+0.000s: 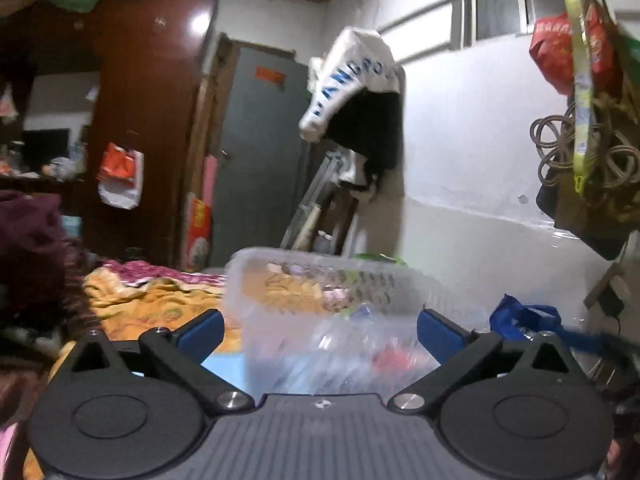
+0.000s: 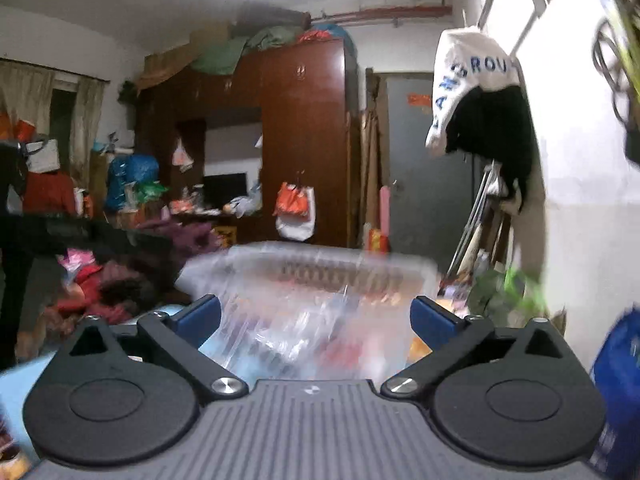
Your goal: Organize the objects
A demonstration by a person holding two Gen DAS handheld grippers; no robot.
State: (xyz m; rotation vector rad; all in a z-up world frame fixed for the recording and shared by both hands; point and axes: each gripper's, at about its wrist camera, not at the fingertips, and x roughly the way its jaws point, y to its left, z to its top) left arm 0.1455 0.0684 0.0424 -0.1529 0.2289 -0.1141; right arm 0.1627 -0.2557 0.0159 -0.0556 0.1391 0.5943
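With the left gripper (image 1: pixel 318 326) and the right gripper (image 2: pixel 316 320) both spread wide and empty, the clear plastic basket (image 1: pixel 320 276) is judged light, thin-walled and slippery, best taken at its stiffer rim.

Both wrist cams sit low, just behind the clear plastic basket (image 1: pixel 320 300), looking level across it into the room. Left view faces the grey door (image 1: pixel 260 152) past the basket. Right view faces left of that, at the wardrobe (image 2: pixel 304 140). Shared: basket (image 2: pixel 312 280), door (image 2: pixel 424 168), wardrobe (image 1: pixel 148 120), white hanging bag (image 1: pixel 352 80).
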